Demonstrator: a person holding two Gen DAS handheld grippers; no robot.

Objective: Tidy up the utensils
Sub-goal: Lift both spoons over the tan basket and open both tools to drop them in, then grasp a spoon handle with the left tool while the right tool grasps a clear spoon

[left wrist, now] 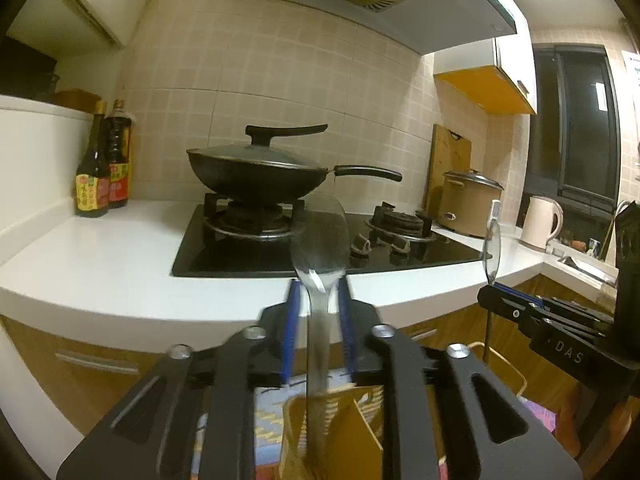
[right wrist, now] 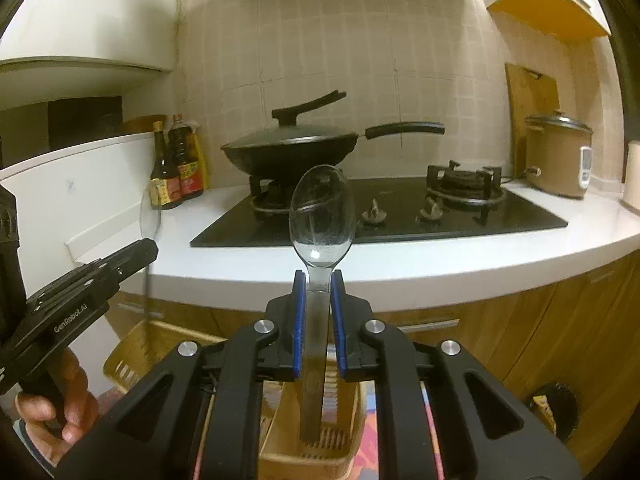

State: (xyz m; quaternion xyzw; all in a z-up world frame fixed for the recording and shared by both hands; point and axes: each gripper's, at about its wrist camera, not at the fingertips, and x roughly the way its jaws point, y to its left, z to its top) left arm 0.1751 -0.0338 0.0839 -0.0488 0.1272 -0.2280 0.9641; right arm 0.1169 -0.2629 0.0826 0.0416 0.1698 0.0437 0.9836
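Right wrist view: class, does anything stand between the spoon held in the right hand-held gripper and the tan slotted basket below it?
Nothing visible does. The spoon hangs handle-down from the right hand-held gripper, directly over the basket, with nothing between them.

A shiny metal spoon (left wrist: 320, 240) is standing upright, bowl up (handle blurred), over a tan slotted plastic basket (left wrist: 344, 432). A second, matching metal spoon (right wrist: 322, 216) is standing likewise.

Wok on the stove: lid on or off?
On. The black lid sits flat on the wok, its rim closed all round in both views.
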